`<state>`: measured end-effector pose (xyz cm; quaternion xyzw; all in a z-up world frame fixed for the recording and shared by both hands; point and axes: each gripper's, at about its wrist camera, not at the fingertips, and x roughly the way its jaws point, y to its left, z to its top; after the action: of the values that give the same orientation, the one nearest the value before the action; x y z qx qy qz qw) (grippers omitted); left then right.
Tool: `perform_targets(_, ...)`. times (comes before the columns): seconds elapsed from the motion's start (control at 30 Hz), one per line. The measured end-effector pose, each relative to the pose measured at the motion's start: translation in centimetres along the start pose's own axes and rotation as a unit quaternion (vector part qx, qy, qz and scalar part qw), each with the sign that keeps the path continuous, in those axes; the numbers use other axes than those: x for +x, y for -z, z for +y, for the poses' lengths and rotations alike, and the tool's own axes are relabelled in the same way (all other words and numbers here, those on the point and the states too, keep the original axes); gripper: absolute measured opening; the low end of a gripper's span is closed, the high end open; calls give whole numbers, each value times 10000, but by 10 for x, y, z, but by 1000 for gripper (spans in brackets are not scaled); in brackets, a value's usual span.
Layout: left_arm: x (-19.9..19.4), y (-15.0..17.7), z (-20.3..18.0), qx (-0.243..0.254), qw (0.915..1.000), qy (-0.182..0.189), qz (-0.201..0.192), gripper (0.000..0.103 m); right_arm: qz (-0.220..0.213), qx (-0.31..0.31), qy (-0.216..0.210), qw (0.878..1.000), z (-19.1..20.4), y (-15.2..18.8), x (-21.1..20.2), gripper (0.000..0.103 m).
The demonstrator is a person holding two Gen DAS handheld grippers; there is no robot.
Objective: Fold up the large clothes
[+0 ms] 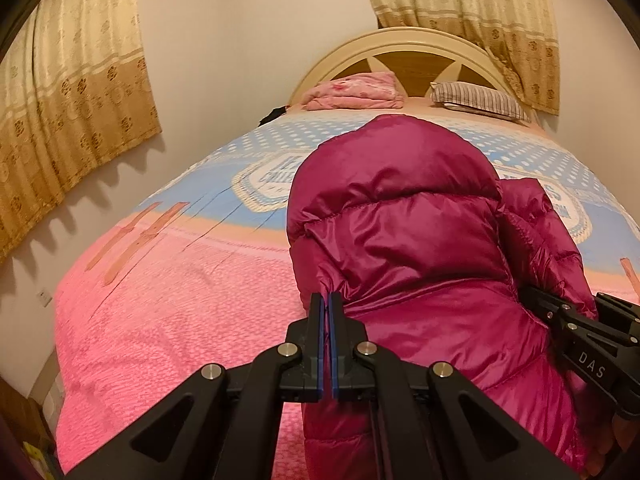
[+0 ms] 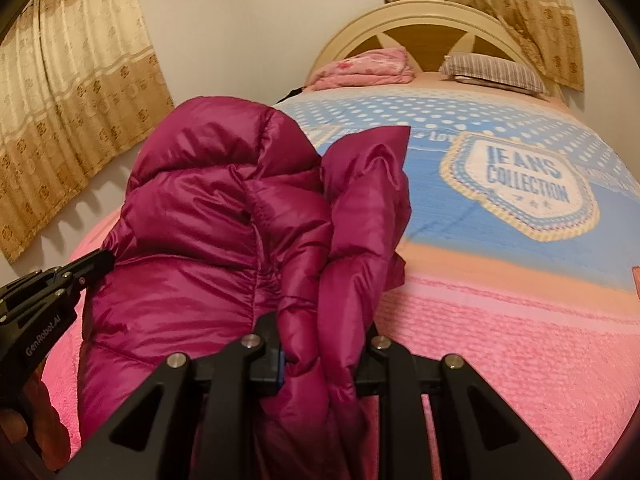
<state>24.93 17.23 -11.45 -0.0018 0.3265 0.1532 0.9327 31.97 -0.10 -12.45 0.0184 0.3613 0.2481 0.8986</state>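
One puffy, shiny magenta quilted down jacket is the single garment being folded, and it hangs draped over the near edge of the pink-and-blue patterned bedspread, its upper part bulging toward the headboard end. Two black two-finger grippers hold it, one on each side, which looks like the way to keep a wide, slippery garment spread and level while it is carried or laid over.

The left gripper has its blue-lined jaws pressed together at the jacket's left edge; a thin fold of fabric seems pinched there, though the contact is hard to see clearly. The right gripper is clamped on a thick bunched ridge of the jacket, and the padding fills the gap between its jaws. In my judgement the thick bite on the right takes in a sleeve or a doubled layer, while the left holds only a hem.

Beyond the jacket, at the far end of the bedspread, lie one folded pink floral quilt and one striped grey pillow, side by side against the one cream arched wooden headboard. Two beige patterned curtains hang on the walls, one left of the jacket, one behind the pillow. A badge reading "JEANS COLLECTION" sits on the bedspread, right of the jacket.
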Motion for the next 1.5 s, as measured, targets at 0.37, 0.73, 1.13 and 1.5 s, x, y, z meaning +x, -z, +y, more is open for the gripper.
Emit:
perform_targets(0.37, 9, 4, 22, -149, 9998, -88, 90, 1, 175, -185, -106, 9996, 17, -3, 19, 23)
perform_targets(0.73, 27, 8, 34, -239, 9993, -172, 239, 1, 325, -304, -149, 9989, 25, -8, 39, 23)
perform_targets(1.13, 45, 20, 37, -216, 9988, -127, 418, 2, 480, -305, -161, 9983, 25, -1, 54, 23)
perform_targets(1.5, 55, 24, 35, -98, 9987, -80, 498, 3, 583, -185, -143, 9980, 22, 2, 62, 24)
